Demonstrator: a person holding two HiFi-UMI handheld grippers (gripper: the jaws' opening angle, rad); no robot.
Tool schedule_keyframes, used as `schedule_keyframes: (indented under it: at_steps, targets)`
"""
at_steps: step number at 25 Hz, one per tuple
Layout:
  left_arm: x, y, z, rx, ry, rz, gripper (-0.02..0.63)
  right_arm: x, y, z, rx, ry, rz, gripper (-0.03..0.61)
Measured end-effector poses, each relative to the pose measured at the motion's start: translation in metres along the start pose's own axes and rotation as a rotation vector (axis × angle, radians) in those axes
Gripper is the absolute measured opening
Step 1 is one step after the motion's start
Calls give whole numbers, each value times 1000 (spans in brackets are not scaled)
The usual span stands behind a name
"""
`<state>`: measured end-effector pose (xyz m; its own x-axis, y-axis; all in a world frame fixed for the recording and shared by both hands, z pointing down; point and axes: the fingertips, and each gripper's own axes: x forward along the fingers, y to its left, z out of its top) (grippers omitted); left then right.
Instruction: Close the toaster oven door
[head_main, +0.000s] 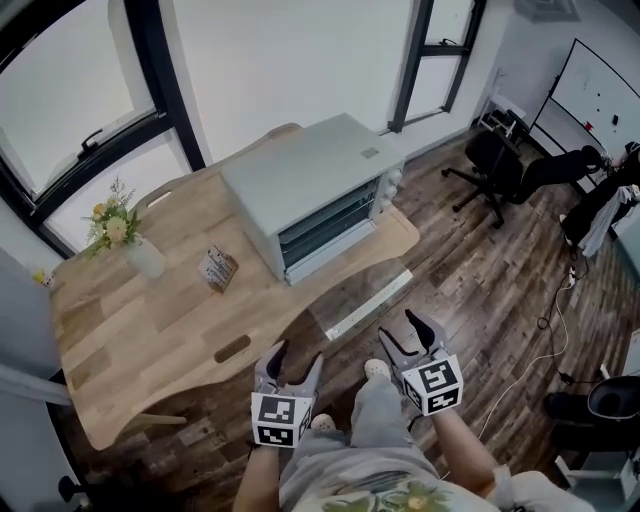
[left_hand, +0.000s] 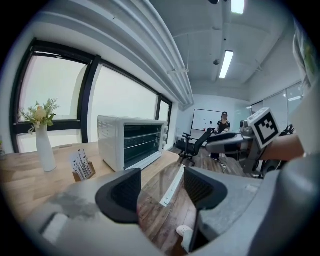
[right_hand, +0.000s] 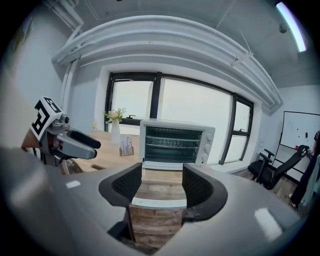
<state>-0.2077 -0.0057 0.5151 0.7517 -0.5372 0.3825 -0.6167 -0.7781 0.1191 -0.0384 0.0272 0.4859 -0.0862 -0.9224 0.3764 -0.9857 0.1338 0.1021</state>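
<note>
While left gripper (head_main: 298, 356) and right gripper (head_main: 402, 330) gape empty, the white toaster oven (head_main: 310, 170) has its glass door (head_main: 362, 288) down flat.

One toaster oven (head_main: 315, 190), one vase (head_main: 146, 258), two tools (head_main: 298, 355) (head_main: 400, 328)

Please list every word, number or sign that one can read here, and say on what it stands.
Nothing is readable.
Sticker on top of the toaster oven: too small.
Card stand: print blurred.
Whiteboard: marks too small.
</note>
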Motion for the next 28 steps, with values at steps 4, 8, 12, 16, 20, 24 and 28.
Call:
schedule_keyframes:
  at_steps: [4,8,12,16,20,24,28]
  targets:
    - [18,2,-8,-15,42,11,265,18,-20,-2,3,10,34,244]
    - [34,8,-12,-43,76,54,265,37,-37,-5,-21,37,82,244]
    - [53,5,-11,-66,96,91,265,54,-63,-11,-31,64,123,249]
    - [71,2,-16,-92,128,117,265,72,-87,-26,-47,110,154,259]
    - [85,0,-24,-109,166,149,265,86,-109,-44,-26,158,182,265]
    - [100,-2,-31,-124,200,173,265,101,-128,-62,-22,204,207,270]
    - [111,-3,-40,-152,219,199,265,113,-144,-80,-23,250,232,270]
